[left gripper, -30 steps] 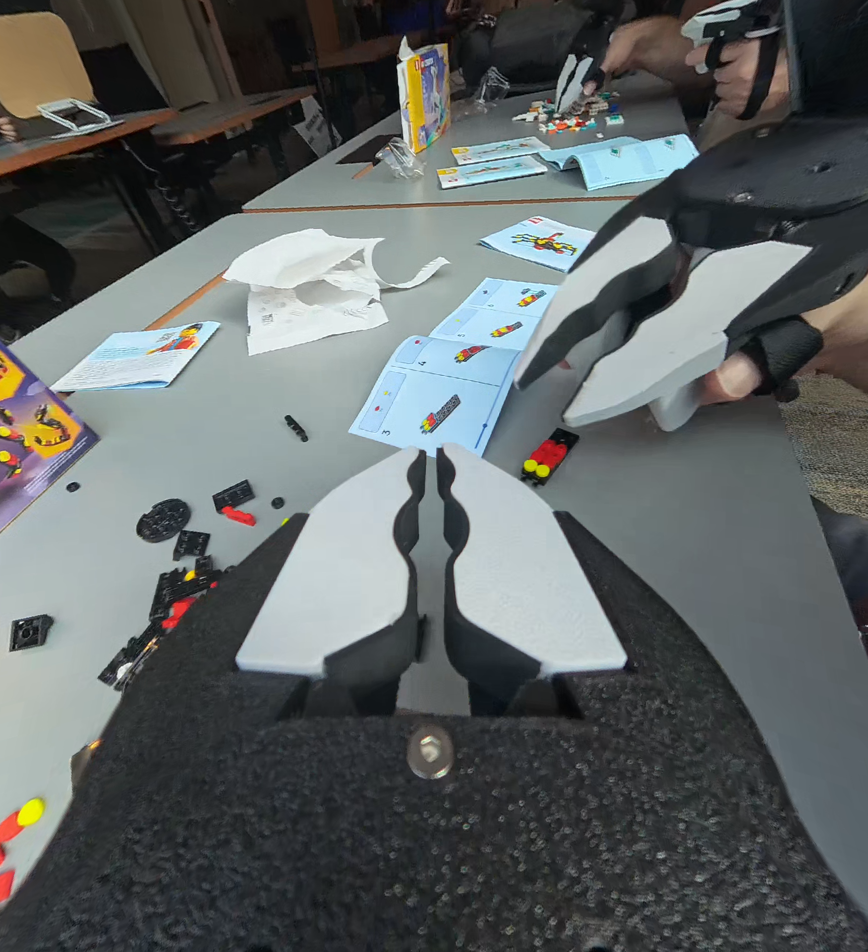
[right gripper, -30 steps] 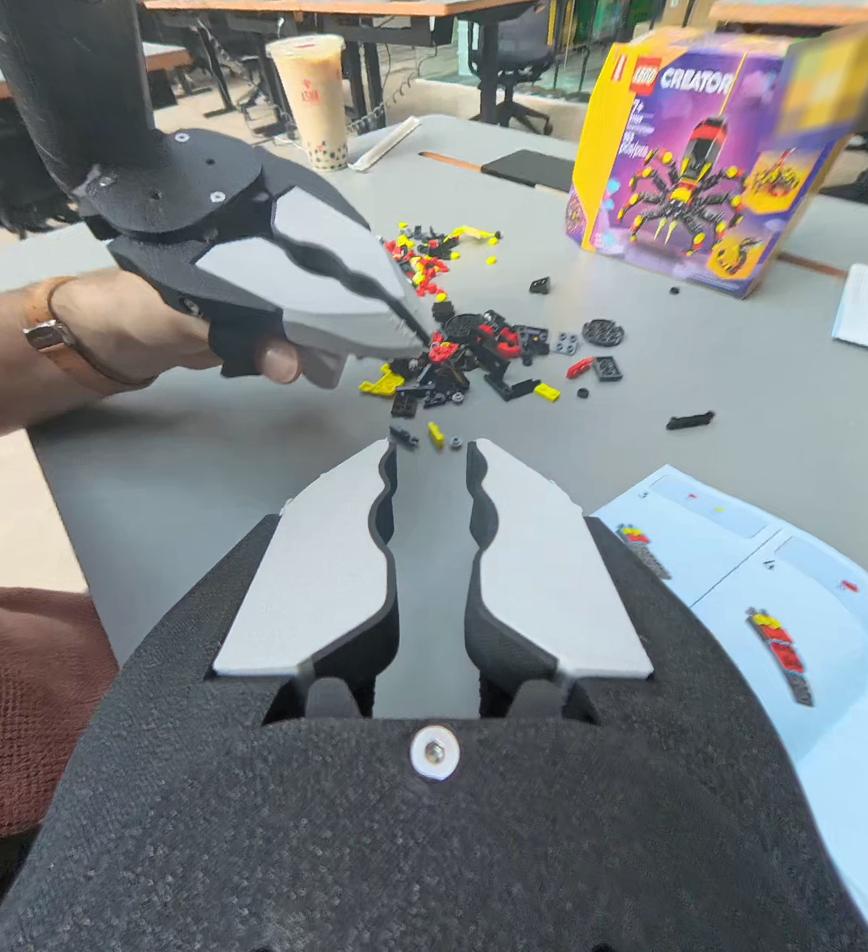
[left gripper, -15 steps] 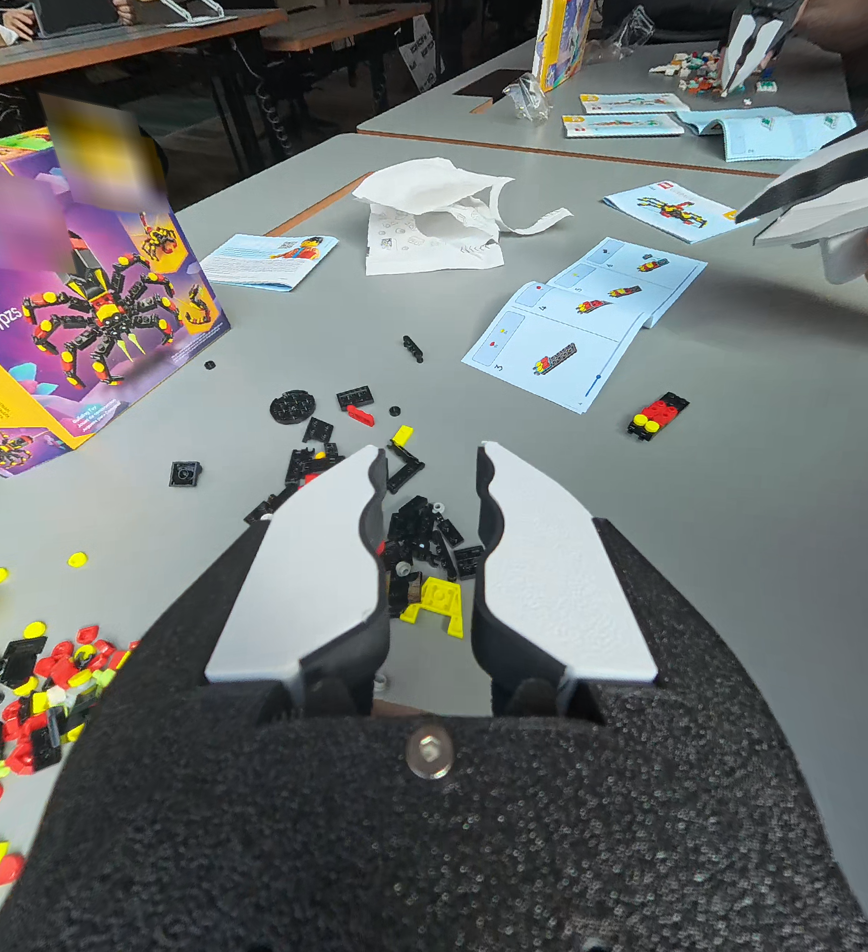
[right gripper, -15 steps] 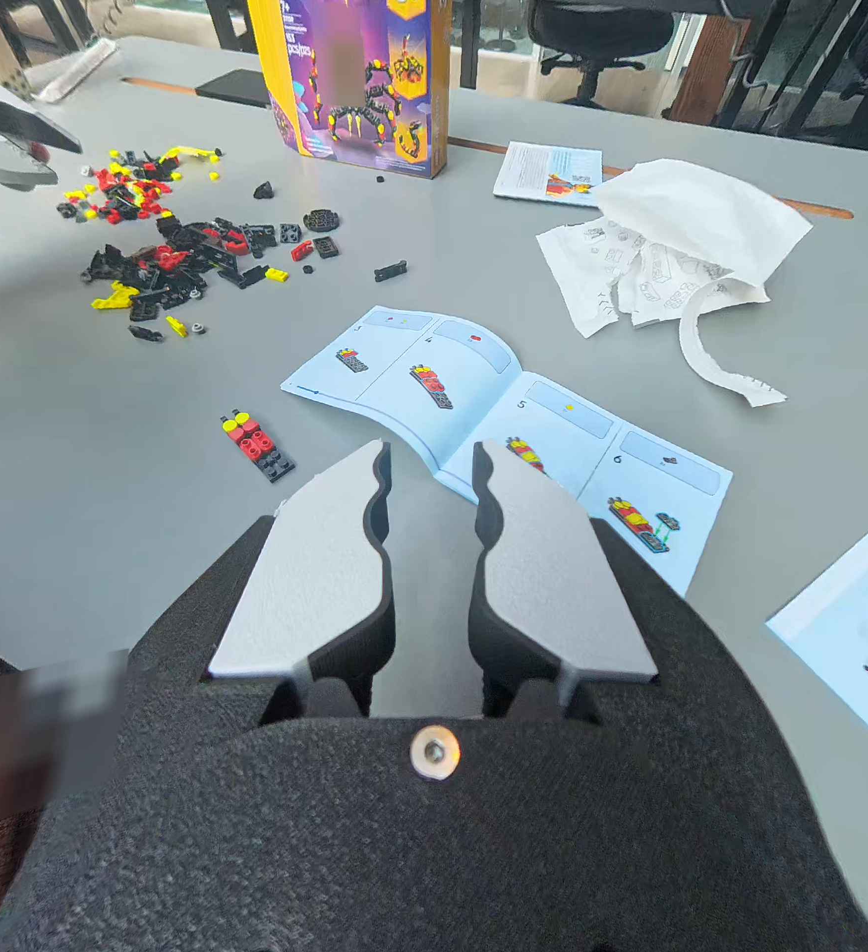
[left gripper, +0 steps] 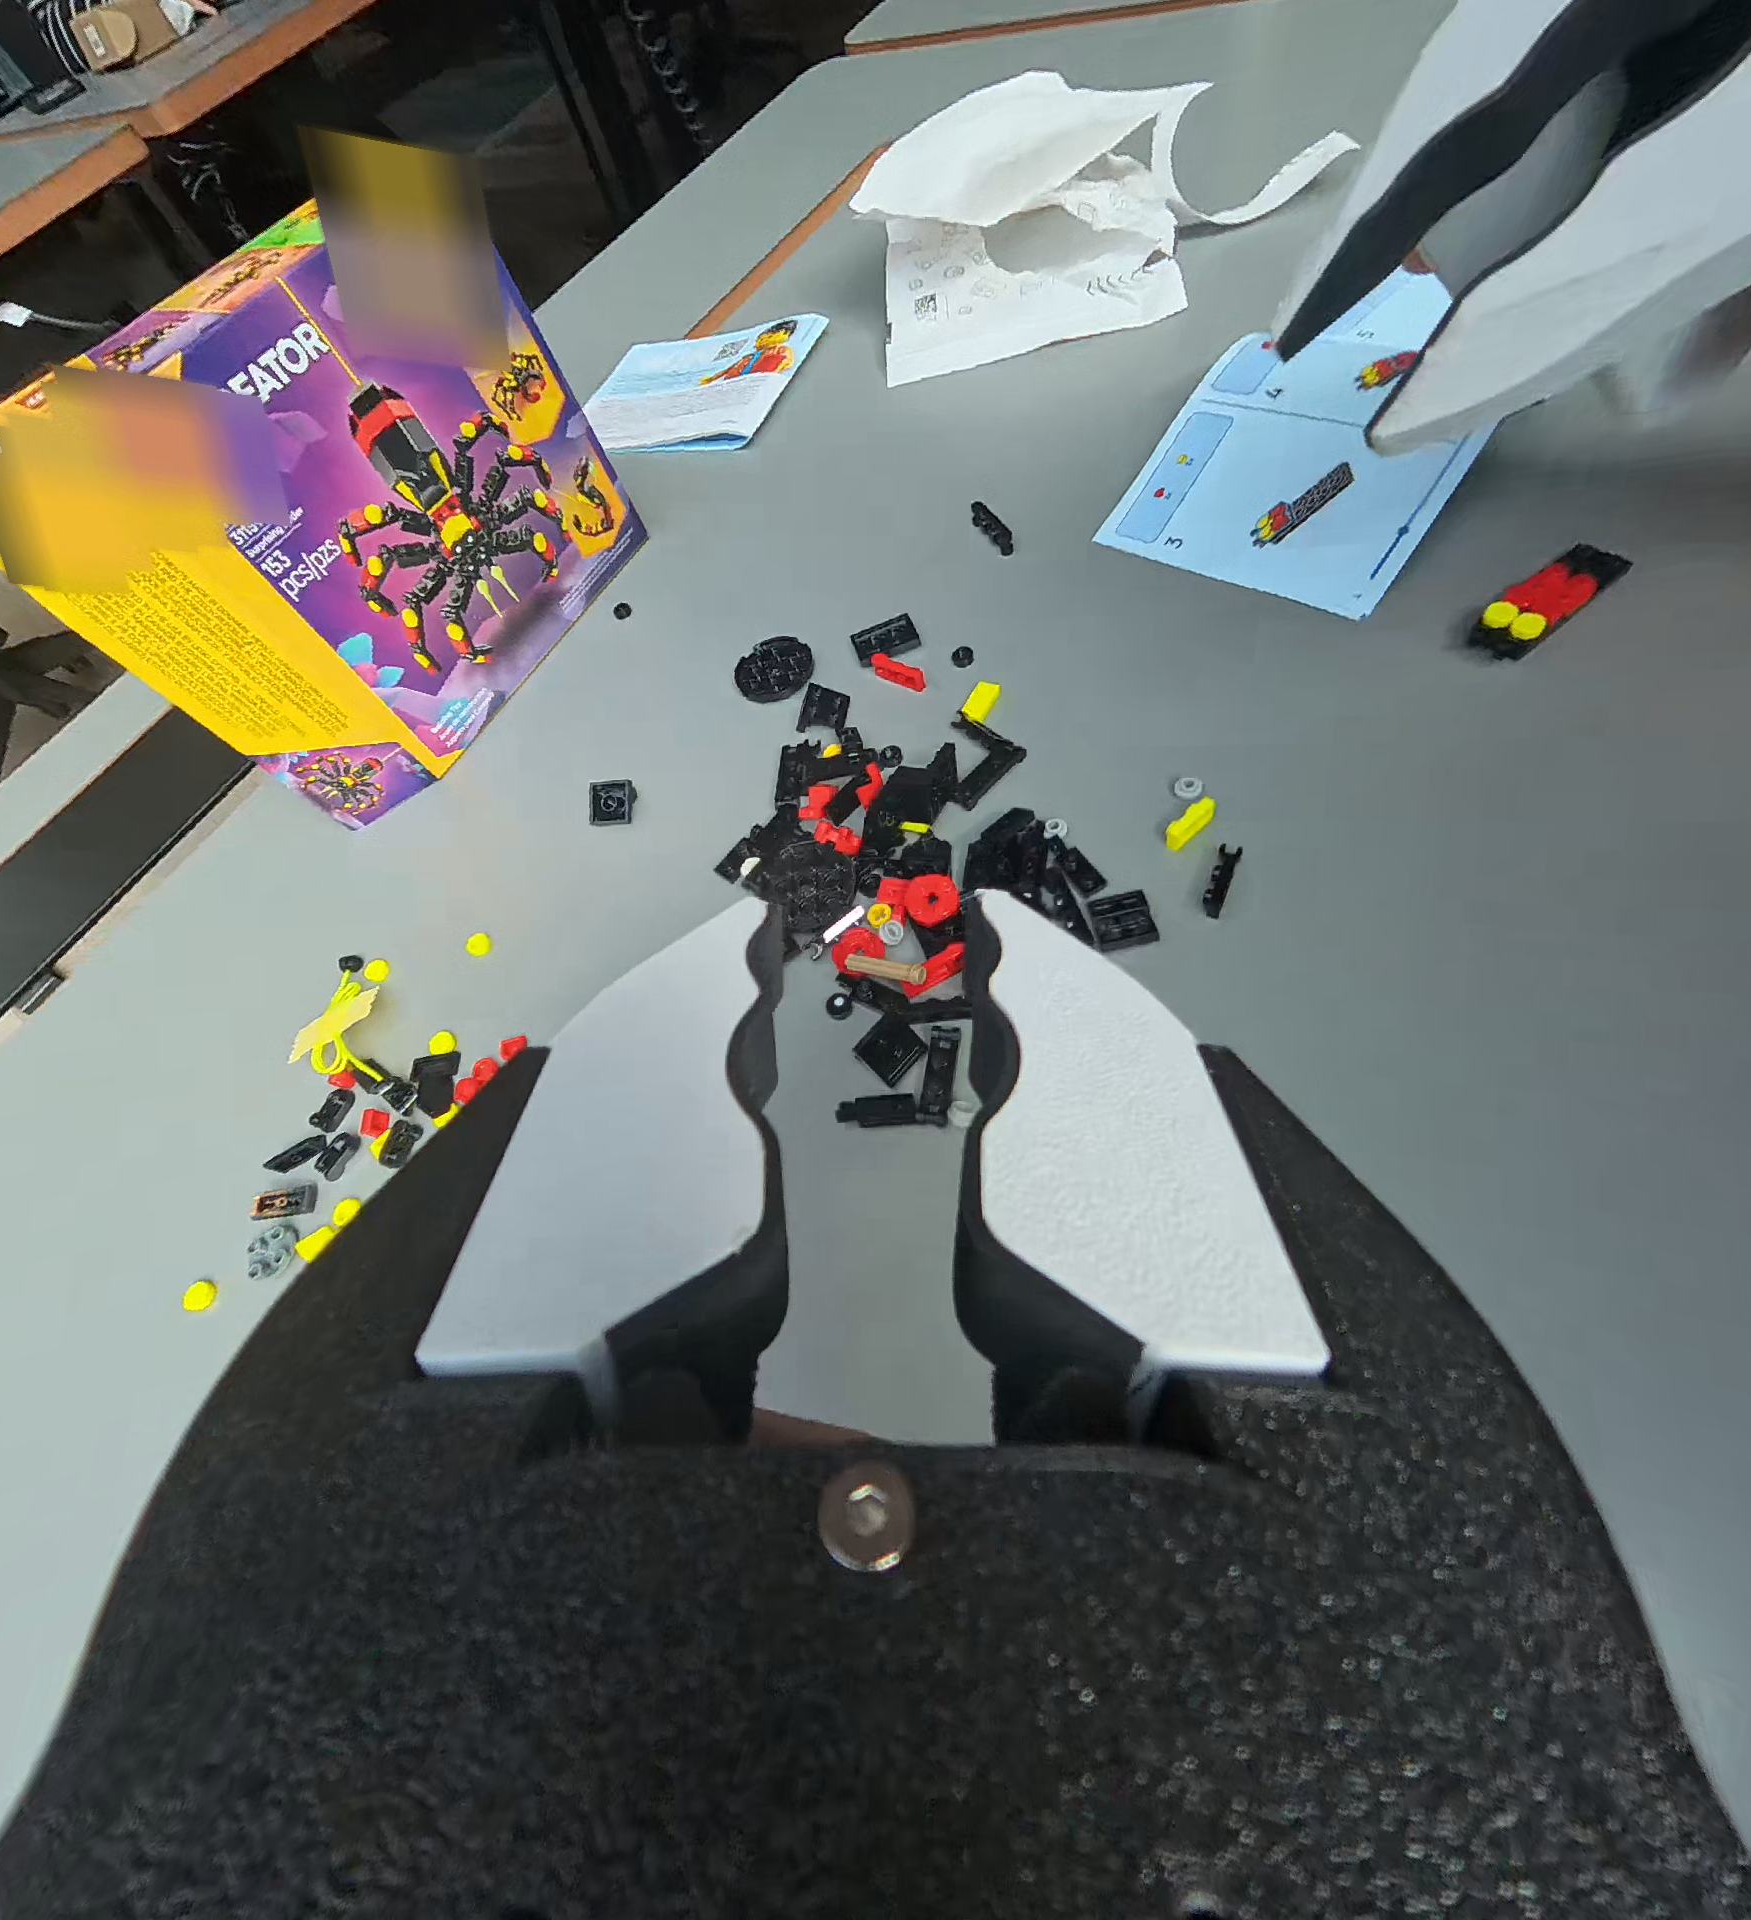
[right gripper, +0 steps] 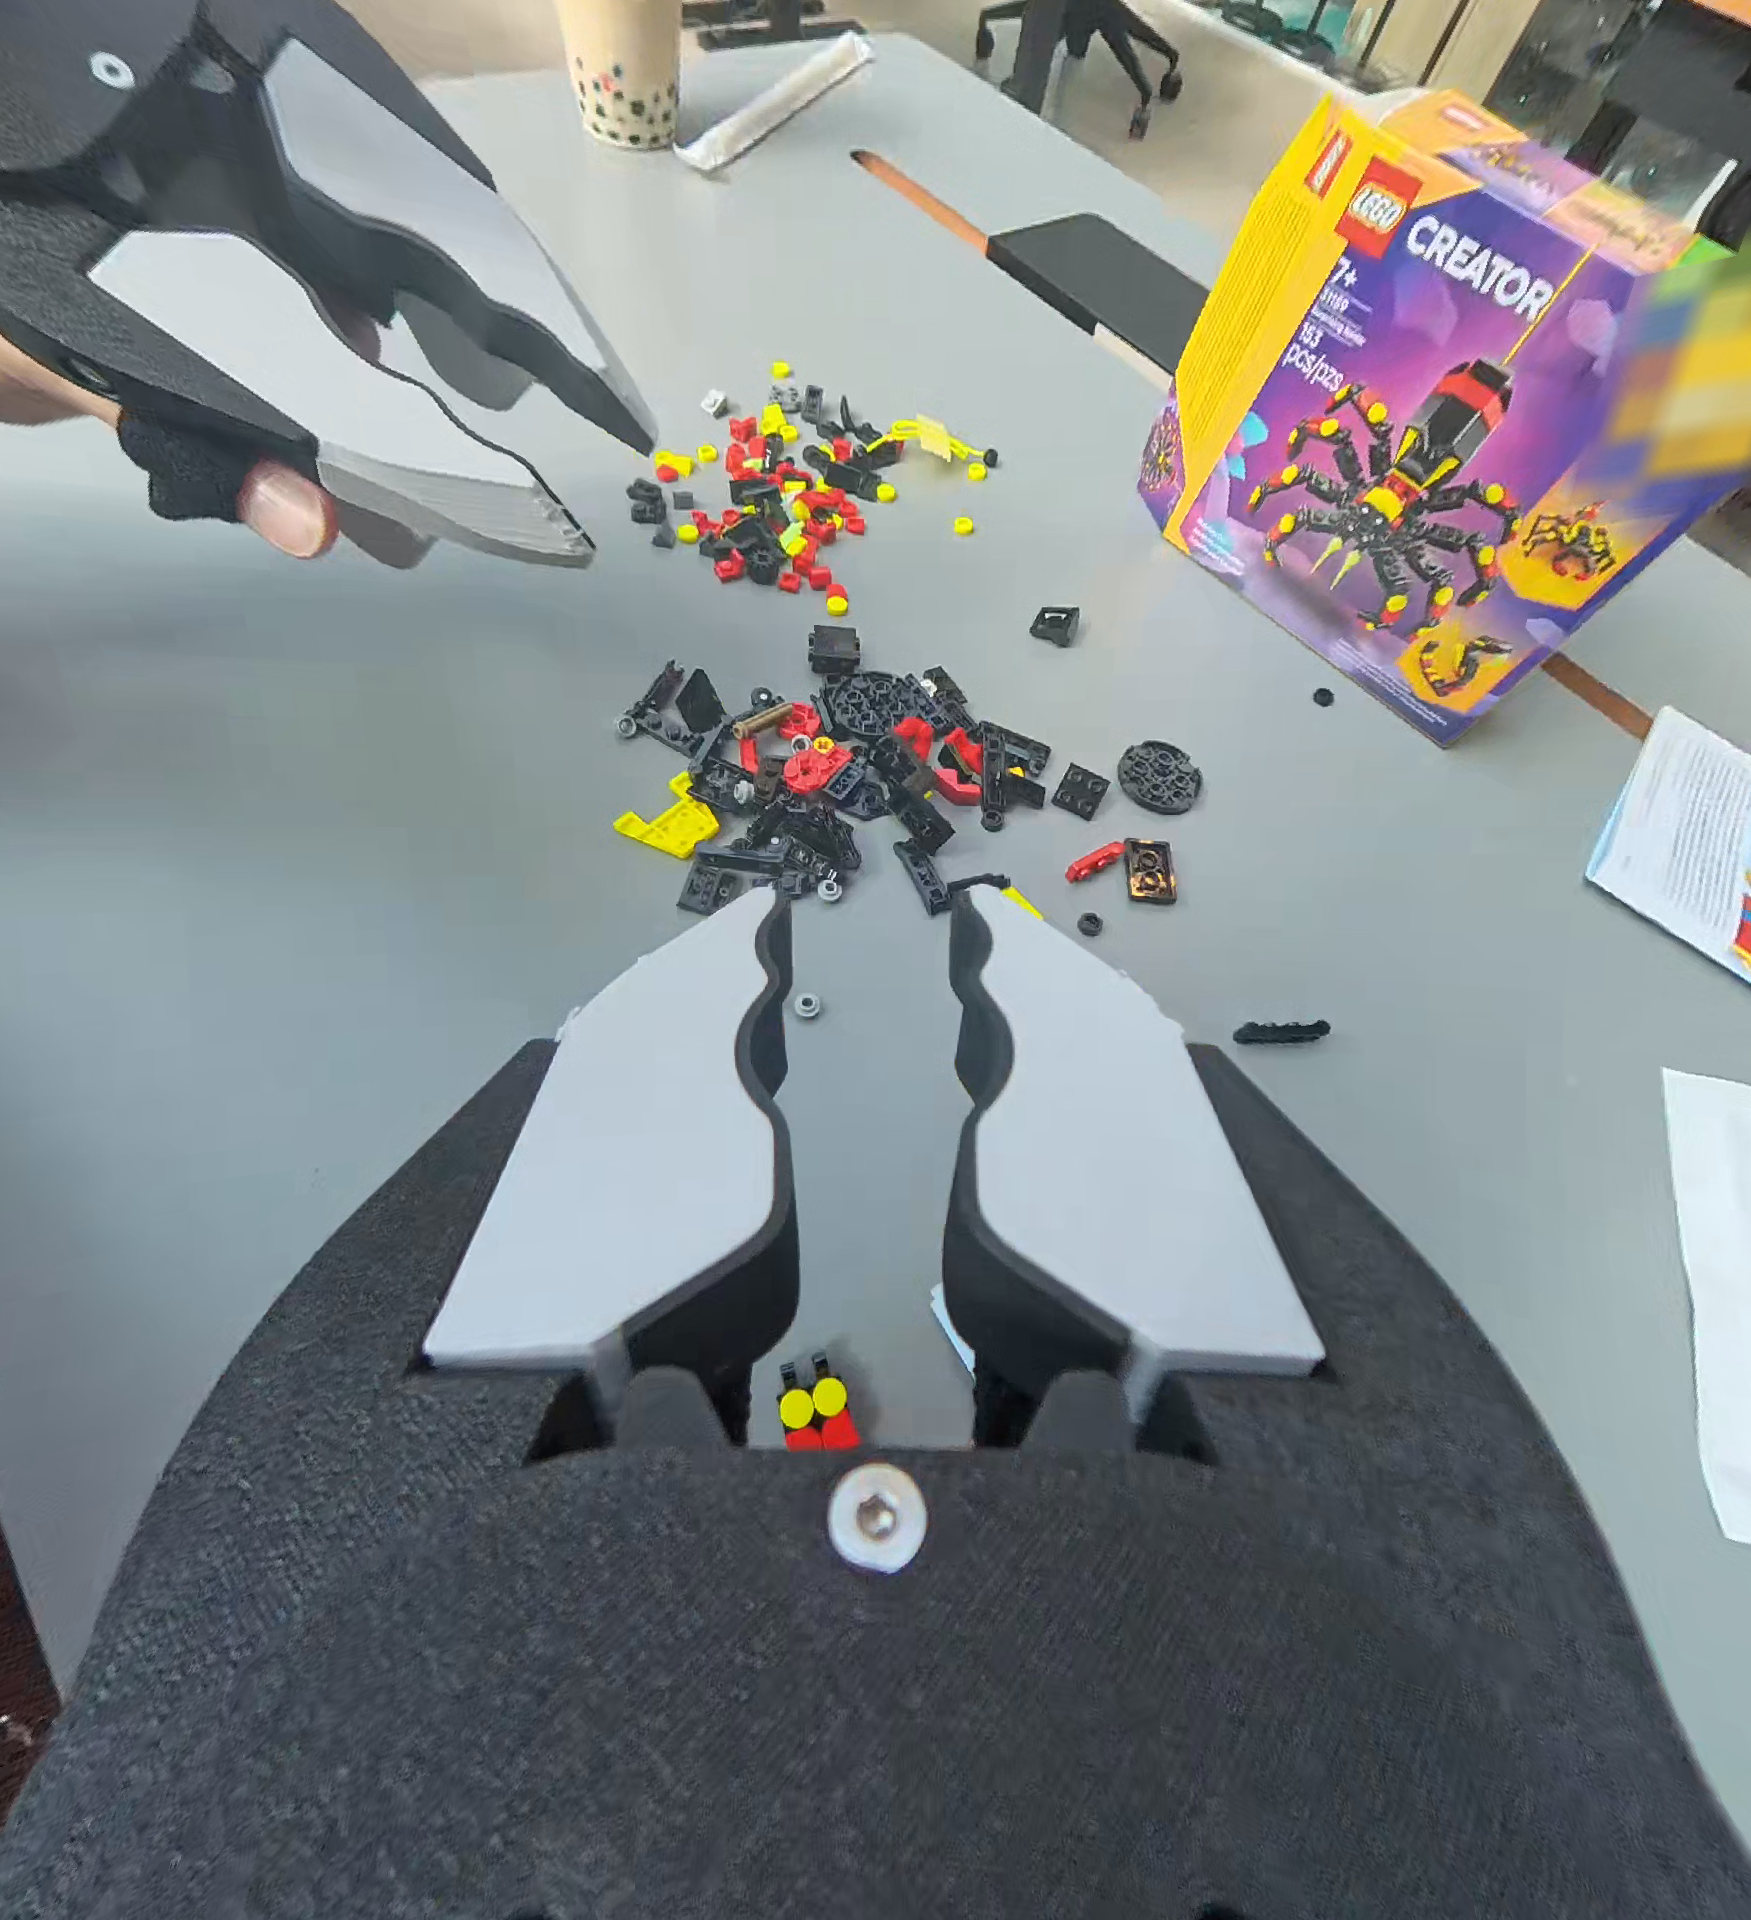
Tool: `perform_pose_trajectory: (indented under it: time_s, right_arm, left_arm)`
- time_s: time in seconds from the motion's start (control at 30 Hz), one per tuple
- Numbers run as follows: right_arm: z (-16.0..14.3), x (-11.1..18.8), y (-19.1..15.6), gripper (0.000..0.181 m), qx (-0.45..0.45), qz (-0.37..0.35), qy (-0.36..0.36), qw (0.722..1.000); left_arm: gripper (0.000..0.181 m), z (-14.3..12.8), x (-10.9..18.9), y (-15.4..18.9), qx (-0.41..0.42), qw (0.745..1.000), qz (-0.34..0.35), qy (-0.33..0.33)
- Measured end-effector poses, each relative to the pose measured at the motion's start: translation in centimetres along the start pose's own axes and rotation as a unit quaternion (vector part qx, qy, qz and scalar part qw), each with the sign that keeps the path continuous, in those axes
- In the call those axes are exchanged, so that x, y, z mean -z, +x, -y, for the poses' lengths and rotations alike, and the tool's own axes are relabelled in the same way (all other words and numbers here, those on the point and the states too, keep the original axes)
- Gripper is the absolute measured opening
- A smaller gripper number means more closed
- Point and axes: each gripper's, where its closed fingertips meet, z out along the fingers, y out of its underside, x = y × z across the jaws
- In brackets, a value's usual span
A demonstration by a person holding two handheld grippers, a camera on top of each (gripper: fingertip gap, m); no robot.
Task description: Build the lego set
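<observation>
Loose black, red and yellow Lego pieces lie in a pile (left gripper: 881, 831) on the grey table (left gripper: 1473, 1039); the pile also shows in the right wrist view (right gripper: 850, 779). My left gripper (left gripper: 871, 914) is open and empty, its tips just above the pile's near edge. My right gripper (right gripper: 869, 904) is open and empty, pointing at the same pile from the other side. A small black, red and yellow assembly (left gripper: 1546, 597) lies by the open instruction booklet (left gripper: 1286, 488) and shows under my right gripper (right gripper: 814, 1403). Each gripper shows in the other's view, the right (left gripper: 1333, 395) and the left (right gripper: 616, 488).
A second scatter of small red and yellow pieces (right gripper: 788, 499) lies beyond the pile. The purple and yellow set box (right gripper: 1422, 447) stands at the far side. A torn white paper bag (left gripper: 1037, 239), a leaflet (left gripper: 705, 384), a drink cup (right gripper: 627, 73) and a black slab (right gripper: 1089, 270) are around. The tips of one gripper are about 15 cm away from the tips of the other.
My left gripper has opened and swung from the booklet side to the piece pile. My right gripper turned away to the booklet and has come back to face the pile.
</observation>
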Motion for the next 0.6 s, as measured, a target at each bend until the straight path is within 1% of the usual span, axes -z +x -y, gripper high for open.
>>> perform_pose_trajectory:
  time_s: [0.03, 0.1, 0.13, 0.2, 0.23, 0.3, 0.33, 0.4, 0.5, 0.57, 0.6]
  right_arm:
    - [-0.5, -0.5, -0.2, 0.028, -0.011, 0.021, -0.007, 1.0]
    - [-0.5, -2.4, -1.8, 0.028, -0.01, 0.076, -0.028, 0.997]
    - [-0.2, -3.7, -2.4, 0.029, 0.01, 0.085, -0.037, 0.996]
    - [1.3, -6.4, -2.4, 0.029, 0.051, 0.086, -0.029, 0.995]
    - [1.8, -7.8, -1.8, 0.029, 0.053, 0.09, -0.036, 0.994]
    - [2.1, -10.3, 0.4, 0.029, 0.057, 0.087, -0.053, 0.993]
    - [1.7, -11.3, 1.5, 0.028, 0.053, 0.083, -0.069, 0.993]
    - [0.9, -11.7, 1.6, 0.028, 0.046, 0.101, -0.097, 0.989]
    - [0.7, -10.5, -0.7, 0.027, 0.069, 0.124, -0.092, 0.986]
    - [0.9, -9.7, -2.3, 0.027, 0.069, 0.138, -0.082, 0.985]
    - [1.1, -9.3, -2.3, 0.027, 0.068, 0.136, -0.073, 0.986]
  left_arm:
    - [0.033, -0.7, 0.4, -0.5, -0.011, 1.0, 0.009, -0.008]
    - [0.034, -2.3, 0.8, -2.2, -0.015, 0.999, 0.018, -0.023]
    - [0.034, -3.4, 0.8, -3.4, -0.009, 0.999, 0.021, -0.039]
    - [0.035, -5.3, 0.5, -5.1, 0.002, 0.998, 0.013, -0.068]
    - [0.037, -5.8, 0.3, -5.0, 0.012, 0.997, -0.009, -0.076]
    - [0.037, -5.9, -0.3, -3.7, 0.019, 0.996, -0.053, -0.074]
    - [0.037, -5.8, -0.6, -3.3, 0.011, 0.996, -0.058, -0.072]
    - [0.037, -6.0, -1.2, -3.7, -0.01, 0.996, -0.044, -0.081]
    - [0.036, -6.4, -2.2, -6.3, -0.02, 0.995, -0.017, -0.092]
    - [0.035, -6.3, -2.9, -7.4, -0.004, 0.996, -0.025, -0.087]
    - [0.035, -6.0, -3.2, -7.2, 0.003, 0.996, -0.04, -0.086]
